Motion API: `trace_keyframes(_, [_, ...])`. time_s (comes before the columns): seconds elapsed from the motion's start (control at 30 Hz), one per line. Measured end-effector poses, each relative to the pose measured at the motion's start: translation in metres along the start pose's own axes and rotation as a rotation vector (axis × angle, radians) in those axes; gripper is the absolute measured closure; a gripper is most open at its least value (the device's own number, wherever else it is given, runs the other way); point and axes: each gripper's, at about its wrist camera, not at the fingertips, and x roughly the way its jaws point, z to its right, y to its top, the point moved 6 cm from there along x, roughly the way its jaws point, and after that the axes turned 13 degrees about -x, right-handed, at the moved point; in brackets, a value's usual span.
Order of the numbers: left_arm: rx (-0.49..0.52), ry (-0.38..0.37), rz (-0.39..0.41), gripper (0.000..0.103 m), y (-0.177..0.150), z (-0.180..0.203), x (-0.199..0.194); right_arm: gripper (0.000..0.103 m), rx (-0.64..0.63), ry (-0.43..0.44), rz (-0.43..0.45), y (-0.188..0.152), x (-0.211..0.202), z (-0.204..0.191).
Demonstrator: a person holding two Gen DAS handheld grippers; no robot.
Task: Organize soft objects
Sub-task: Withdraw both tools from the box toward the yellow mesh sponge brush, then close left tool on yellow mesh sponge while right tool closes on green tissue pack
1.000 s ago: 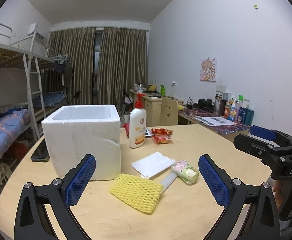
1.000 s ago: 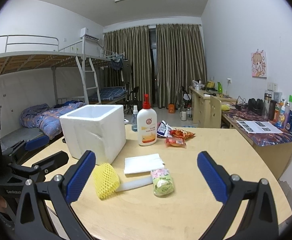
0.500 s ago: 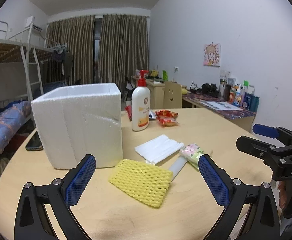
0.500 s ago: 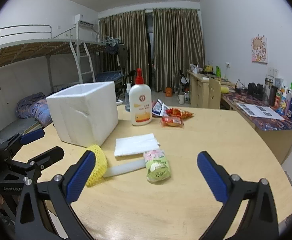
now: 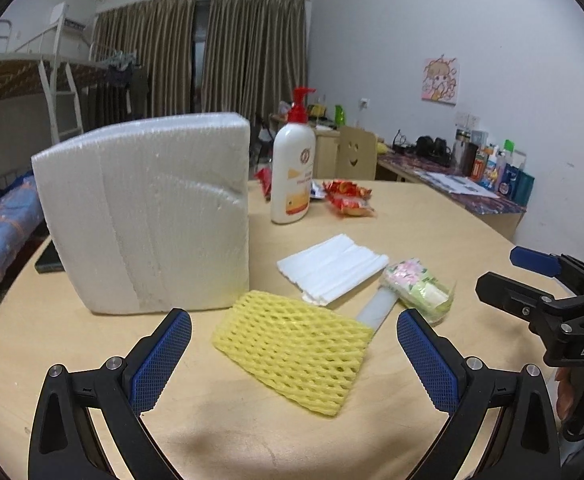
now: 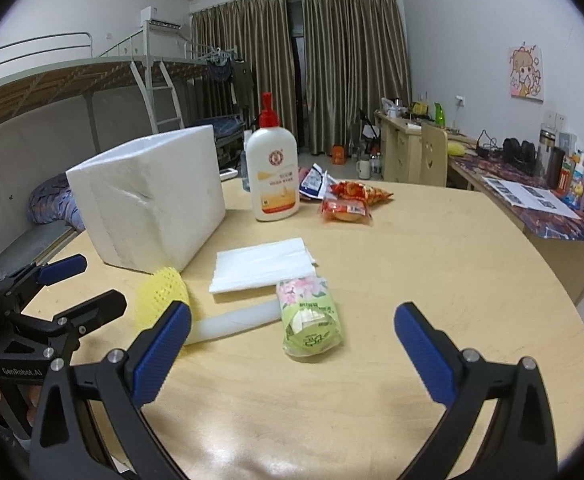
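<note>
Fingers (image 5: 164, 356) of both grippers spread wide, empty; right finger (image 6: 160, 354) partly hides yellow foam net (image 6: 160, 296).

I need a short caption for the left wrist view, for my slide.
Open left gripper approaching a yellow foam net beside a white foam box.

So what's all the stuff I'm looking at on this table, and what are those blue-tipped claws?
foam box: one, white, left side of the table
foam net sleeve: one, yellow, in front of the box
foam sheet: one, white, mid-table
foam strip: one, translucent white, between sleeve and tissue pack
tissue pack: one, green and pink, nearest the right claw
pump bottle: one, white with red pump, behind the sheet
snack packets: at least two, red, far side
table: one, light wood
left gripper: blue pads, open
right gripper: blue pads, open
</note>
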Motion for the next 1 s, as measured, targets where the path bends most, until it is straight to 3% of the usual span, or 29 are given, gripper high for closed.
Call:
trace_keyframes(0.57, [-0.004, 0.078, -0.123, 0.001, -0.004, -0.007, 0.042, 0.0, -0.005, 0.042, -0.053, -0.002, 0.027, 0.004])
trace_keyframes(0.7, [0.017, 0.11, -0.178, 0.007, -0.01, -0.01, 0.055, 0.0, -0.009, 0.046, -0.064, -0.001, 0.033, 0.005])
trace_keyframes(0.8, [0.026, 0.141, -0.214, 0.023, -0.016, -0.015, 0.063, 0.0, -0.013, 0.053, -0.073, -0.001, 0.037, 0.005])
trace_keyframes(1.0, [0.014, 0.158, -0.256, 0.025, -0.022, -0.024, 0.075, 0.0, -0.035, 0.06, -0.099, 0.0, 0.048, 0.003])
